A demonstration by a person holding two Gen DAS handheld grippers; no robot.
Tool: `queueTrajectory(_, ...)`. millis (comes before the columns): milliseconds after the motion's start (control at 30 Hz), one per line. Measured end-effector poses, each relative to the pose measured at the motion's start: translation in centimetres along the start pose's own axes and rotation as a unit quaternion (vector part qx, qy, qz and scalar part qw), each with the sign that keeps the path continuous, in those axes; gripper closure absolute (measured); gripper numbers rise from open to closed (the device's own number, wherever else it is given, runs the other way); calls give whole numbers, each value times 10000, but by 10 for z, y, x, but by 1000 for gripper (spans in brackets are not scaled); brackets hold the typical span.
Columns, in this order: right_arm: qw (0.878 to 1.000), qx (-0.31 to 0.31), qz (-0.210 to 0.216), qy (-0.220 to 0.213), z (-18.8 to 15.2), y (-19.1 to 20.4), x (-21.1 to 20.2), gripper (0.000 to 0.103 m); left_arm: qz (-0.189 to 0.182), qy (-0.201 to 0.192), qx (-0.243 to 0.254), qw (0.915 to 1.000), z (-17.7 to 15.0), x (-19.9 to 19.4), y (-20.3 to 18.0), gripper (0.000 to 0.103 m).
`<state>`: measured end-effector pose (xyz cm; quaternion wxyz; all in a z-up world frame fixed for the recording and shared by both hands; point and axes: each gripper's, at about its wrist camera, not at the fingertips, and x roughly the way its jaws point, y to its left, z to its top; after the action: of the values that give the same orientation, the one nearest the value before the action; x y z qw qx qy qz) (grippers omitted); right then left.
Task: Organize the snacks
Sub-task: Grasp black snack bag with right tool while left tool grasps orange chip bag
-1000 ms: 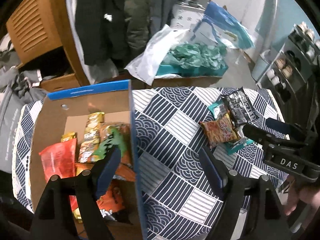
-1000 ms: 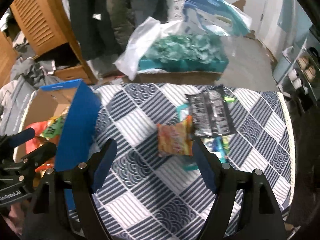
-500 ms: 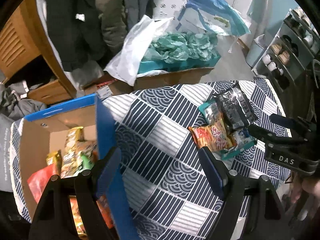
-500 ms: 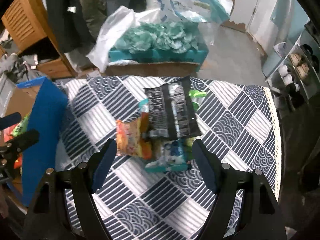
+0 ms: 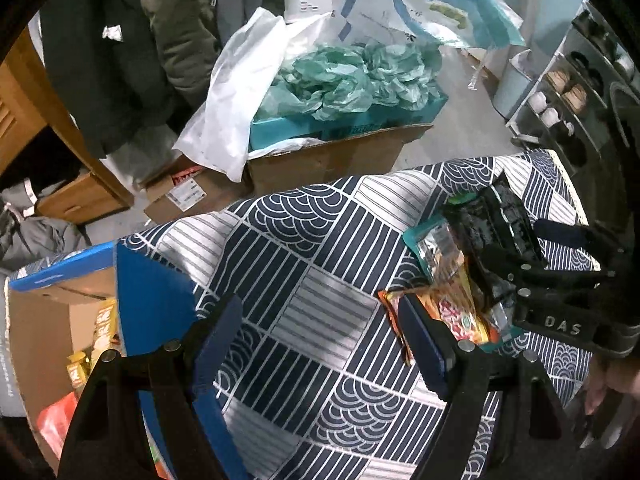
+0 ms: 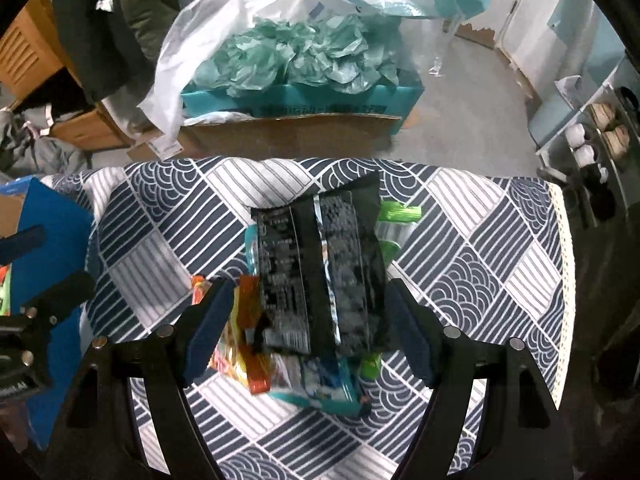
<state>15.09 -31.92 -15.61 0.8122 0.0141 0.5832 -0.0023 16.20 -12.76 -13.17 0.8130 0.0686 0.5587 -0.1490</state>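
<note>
Two grippers hung over my navy patterned tablecloth [image 6: 472, 240], blue-walled cardboard box [image 5: 152, 304] at the left. Right gripper [image 6: 310, 330] stood spread and empty above the black foil snack bag [image 6: 320, 272] topping the pile; I judged a straight descent, pinching only that bag. Left gripper [image 5: 320, 344] also spread, empty.

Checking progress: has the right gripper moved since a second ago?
Yes. The right gripper has closed in over the black packet, away from the blue box.
</note>
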Motion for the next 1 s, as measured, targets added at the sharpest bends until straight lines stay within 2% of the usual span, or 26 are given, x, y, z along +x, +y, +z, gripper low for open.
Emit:
queueTrajectory(333,9995,-79,-268,136,6,6,25,26,-128,108,150,9997,4,21,-10,21)
queueTrajectory(600,9996,-70,-166,196,7,3,38,26,-320,187,340,9987,3,26,-17,21)
queueTrajectory(633,9997,-79,-164,165,6,3,36,29,-338,170,372,9986,2,26,-18,21)
queueTrajectory(667,9998,-87,-159,129,6,3,35,36,-339,143,434,9984,1,25,-19,21)
queueTrajectory(733,9999,-61,-89,69,5,2,31,39,-345,88,565,9978,-1,23,-21,21)
queueTrajectory(867,9998,144,80,-75,0,-6,19,41,-333,12,890,9955,-7,21,-32,21)
queueTrajectory(1000,9990,324,224,-231,-8,-15,5,41,-307,-41,1406,9896,-19,21,-48,21)
